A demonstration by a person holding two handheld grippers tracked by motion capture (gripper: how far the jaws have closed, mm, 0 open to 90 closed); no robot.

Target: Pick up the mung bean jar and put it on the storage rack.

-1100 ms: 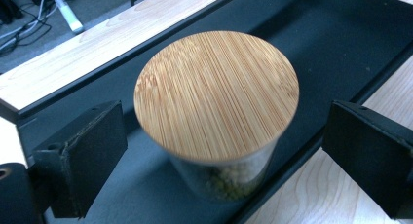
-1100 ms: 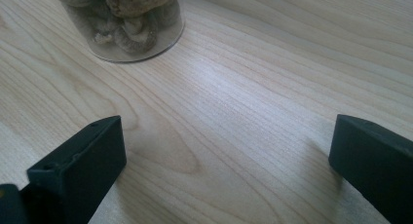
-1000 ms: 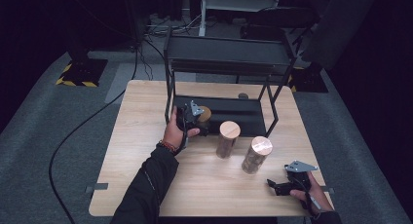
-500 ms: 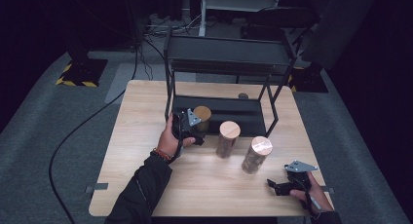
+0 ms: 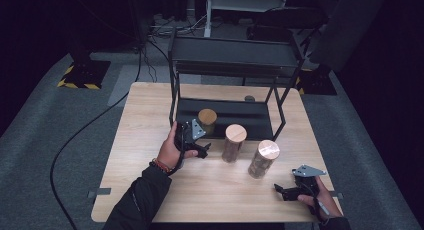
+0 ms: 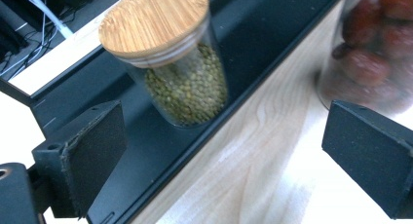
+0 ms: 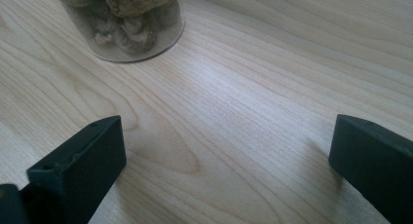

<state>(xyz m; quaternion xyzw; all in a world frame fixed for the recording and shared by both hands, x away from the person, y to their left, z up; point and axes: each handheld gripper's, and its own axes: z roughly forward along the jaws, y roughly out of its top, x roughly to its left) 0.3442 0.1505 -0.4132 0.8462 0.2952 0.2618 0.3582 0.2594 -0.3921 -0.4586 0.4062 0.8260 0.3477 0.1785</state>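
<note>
A glass jar of green lentils with a bamboo lid [image 5: 206, 121] [image 6: 178, 58] stands on the lower shelf of the black rack [image 5: 230, 112]. My left gripper [image 5: 202, 151] [image 6: 234, 160] hovers open just in front of it, over the table edge of the shelf, empty. A jar of dark red fruit [image 5: 234, 143] [image 6: 375, 48] stands on the table to its right. A third jar of pale brown pieces [image 5: 263, 159] [image 7: 129, 19] stands further right. My right gripper [image 5: 284, 191] [image 7: 229, 165] rests open near the front right corner, empty.
The black two-tier rack has an upper shelf [image 5: 235, 57] and thin legs [image 5: 280, 112]. The wooden table [image 5: 150, 120] is bare at the left and front. A cable [image 5: 80, 140] runs across the grey floor at the left.
My left gripper has drawn back from the lentil jar toward the front, leaving the jar on the lower shelf. The right gripper has not moved.
</note>
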